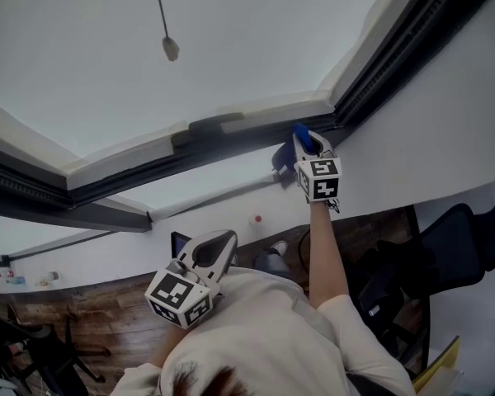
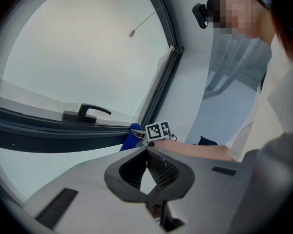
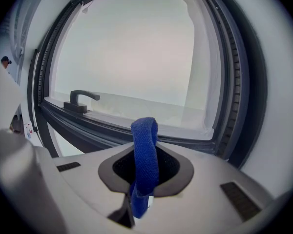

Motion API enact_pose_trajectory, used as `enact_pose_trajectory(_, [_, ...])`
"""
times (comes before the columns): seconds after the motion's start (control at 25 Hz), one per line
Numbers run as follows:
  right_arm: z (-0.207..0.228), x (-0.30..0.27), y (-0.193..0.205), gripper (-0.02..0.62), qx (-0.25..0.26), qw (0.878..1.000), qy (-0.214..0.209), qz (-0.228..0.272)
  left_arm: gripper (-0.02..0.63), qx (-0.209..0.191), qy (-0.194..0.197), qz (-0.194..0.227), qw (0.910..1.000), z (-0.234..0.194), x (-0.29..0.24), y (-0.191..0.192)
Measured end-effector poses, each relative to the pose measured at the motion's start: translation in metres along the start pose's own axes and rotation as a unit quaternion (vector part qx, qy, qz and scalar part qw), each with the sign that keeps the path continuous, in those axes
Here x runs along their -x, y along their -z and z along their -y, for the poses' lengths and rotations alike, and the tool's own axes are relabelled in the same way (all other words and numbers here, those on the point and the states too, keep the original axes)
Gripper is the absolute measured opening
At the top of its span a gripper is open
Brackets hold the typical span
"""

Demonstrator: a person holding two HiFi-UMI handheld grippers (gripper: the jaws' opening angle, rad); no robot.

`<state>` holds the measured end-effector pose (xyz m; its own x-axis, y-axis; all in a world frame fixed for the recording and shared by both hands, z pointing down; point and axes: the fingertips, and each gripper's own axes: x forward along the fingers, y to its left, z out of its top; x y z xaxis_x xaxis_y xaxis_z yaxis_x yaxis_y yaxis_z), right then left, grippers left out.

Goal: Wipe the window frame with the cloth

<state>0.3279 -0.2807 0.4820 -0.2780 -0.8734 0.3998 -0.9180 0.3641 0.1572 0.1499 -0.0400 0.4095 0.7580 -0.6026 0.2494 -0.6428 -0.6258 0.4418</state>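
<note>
A: Where does the cloth (image 3: 145,145) sit?
B: It is pinched between the 2 fingers of the right gripper (image 1: 304,143), which are closed on it. It is a folded blue strip standing up past the fingertips, toward the dark window frame (image 3: 95,126) just beyond them. Whether it touches the rail cannot be told.
A: And the left gripper (image 2: 147,152)?
B: Its fingers meet at the tips with nothing between them, and it is held low, well back from the frame.
A: How will the cloth handle?
B: Light and limp, probably — the free loop should flatten against the rail, and it may slip out under drag. The hold looks best taken low on the fold, deep between the fingers, leaving 1 soft end ahead of the tips. The handle (image 3: 80,100) lies off to their left.
</note>
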Motion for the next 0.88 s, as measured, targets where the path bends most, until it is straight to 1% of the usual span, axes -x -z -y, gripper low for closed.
enact_pose_trajectory(0.32, [0.018, 0.001, 0.003, 0.051, -0.005, 1.0, 0.007, 0.0, 0.009, -0.003, 0.012, -0.009, 0.9999, 0.006, -0.011, 0.002])
enact_pose_trajectory(0.88, [0.046, 0.002, 0.008, 0.051, -0.013, 1.0, 0.022, 0.003, 0.009, 0.003, 0.001, -0.004, 1.0, 0.001, -0.019, -0.001])
